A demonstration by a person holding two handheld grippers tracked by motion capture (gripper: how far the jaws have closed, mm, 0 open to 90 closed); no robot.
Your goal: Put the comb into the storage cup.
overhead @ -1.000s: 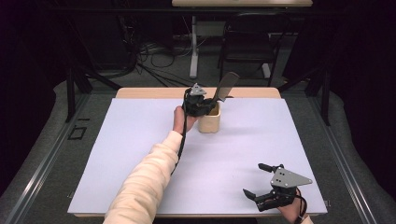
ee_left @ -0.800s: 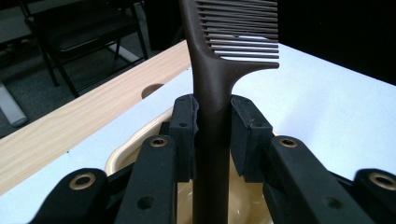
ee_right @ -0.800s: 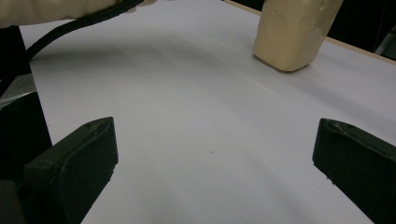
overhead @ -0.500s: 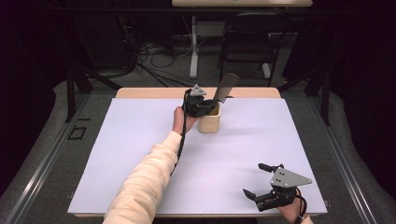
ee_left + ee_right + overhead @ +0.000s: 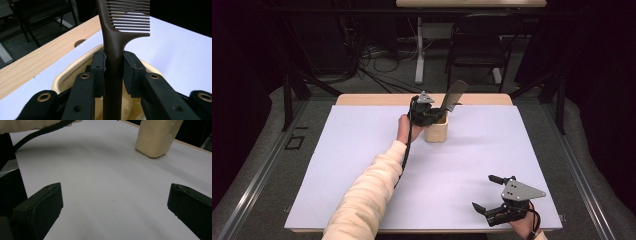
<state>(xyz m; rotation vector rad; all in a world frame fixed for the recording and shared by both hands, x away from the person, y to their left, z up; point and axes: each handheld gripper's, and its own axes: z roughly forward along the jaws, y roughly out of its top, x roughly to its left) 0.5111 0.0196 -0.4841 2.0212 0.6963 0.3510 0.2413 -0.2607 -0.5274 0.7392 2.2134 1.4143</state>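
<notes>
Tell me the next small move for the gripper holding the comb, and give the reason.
Probably open the left gripper and let go. Its jaws are clamped on the handle of the brown comb, whose lower end already sits inside the cream cup, teeth end sticking up and out. The right gripper rests open near the table's front edge, away from the cup, so nothing else needs to act first.

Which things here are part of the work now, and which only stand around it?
In use: comb, cream cup, left gripper shut on the comb.
Around: right gripper, open and idle; chair; cables on the floor.
</notes>
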